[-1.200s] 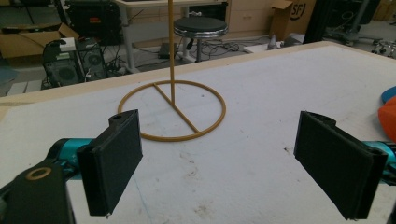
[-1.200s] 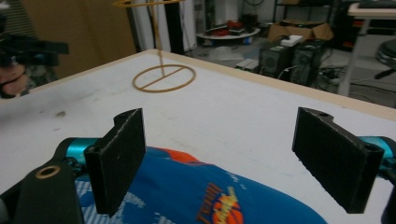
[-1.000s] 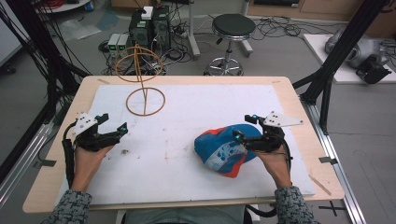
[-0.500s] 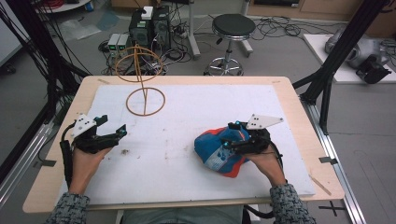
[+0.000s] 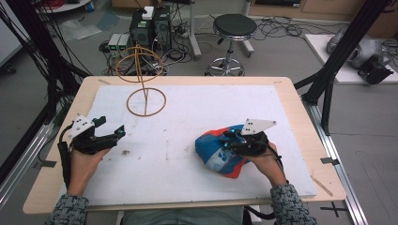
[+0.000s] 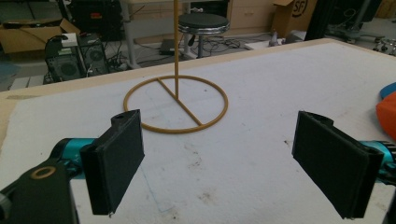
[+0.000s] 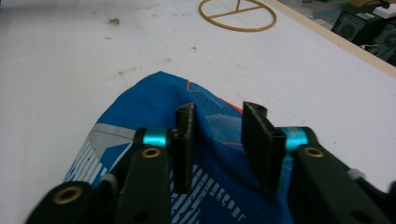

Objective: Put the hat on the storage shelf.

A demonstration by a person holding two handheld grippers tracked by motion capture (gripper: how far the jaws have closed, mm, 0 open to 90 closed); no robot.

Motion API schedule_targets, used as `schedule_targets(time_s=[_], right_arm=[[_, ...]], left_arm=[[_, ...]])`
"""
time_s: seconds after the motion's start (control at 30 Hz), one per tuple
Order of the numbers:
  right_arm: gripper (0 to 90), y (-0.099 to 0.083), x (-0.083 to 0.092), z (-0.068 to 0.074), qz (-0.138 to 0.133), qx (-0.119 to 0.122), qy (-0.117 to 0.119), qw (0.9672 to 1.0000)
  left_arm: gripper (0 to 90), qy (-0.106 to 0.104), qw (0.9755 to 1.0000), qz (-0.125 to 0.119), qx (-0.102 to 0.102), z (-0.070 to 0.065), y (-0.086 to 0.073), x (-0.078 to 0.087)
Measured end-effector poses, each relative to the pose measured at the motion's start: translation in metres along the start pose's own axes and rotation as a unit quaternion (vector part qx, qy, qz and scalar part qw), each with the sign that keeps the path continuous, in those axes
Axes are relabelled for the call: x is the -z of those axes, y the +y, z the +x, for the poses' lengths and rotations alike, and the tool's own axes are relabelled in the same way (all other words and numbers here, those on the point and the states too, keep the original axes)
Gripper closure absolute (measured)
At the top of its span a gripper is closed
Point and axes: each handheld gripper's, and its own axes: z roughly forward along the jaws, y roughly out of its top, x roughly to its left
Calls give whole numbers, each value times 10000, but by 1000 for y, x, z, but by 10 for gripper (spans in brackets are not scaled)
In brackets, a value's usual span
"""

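Worktop (image 5: 281, 84): pale wood, covered by a white mat (image 5: 206, 117) with scattered dark marks.

Blue cloth bag (image 5: 217, 151) with orange and white trim: lying crumpled at near right on the mat.

Right gripper (image 5: 231, 140): set over the bag's top; in the right gripper view its jaws stand partly parted with a raised fold of the blue fabric between them, not pressed together.

Left gripper (image 5: 115, 133): at near left, low over bare mat, jaws released and wide apart, holding nothing.

Yellow wire stand (image 5: 146, 101): ring base at far left of the mat, an upright rod carrying a second ring.

Stool (image 5: 234, 28): on the floor beyond the far edge.
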Motion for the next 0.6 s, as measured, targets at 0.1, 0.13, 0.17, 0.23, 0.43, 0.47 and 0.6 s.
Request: schedule_targets(time_s=[0.1, 0.13, 0.17, 0.23, 0.43, 0.47, 0.6], right_arm=[[726, -1, 1, 1, 35, 38, 31, 10000], [752, -1, 1, 1, 52, 49, 42, 10000], [752, -1, 1, 1, 52, 49, 42, 10000], [838, -1, 2, 1, 57, 62, 4, 10000], [889, 0, 3, 2, 13, 155, -27, 9999], [891, 0, 3, 2, 19, 153, -24, 9999], [894, 2, 4, 3, -13, 171, -89, 9998]], left_arm=[[169, -2, 10000, -8, -1, 0, 0, 0], [169, -3, 10000, -12, 4, 0, 0, 0], [169, -2, 10000, -11, 4, 0, 0, 0], [169, 10, 10000, 11, -6, 0, 0, 0], [169, 11, 10000, 13, -6, 0, 0, -1], [169, 11, 10000, 23, -18, 1, 0, -1], [169, 10, 10000, 33, -22, 1, 0, -1]])
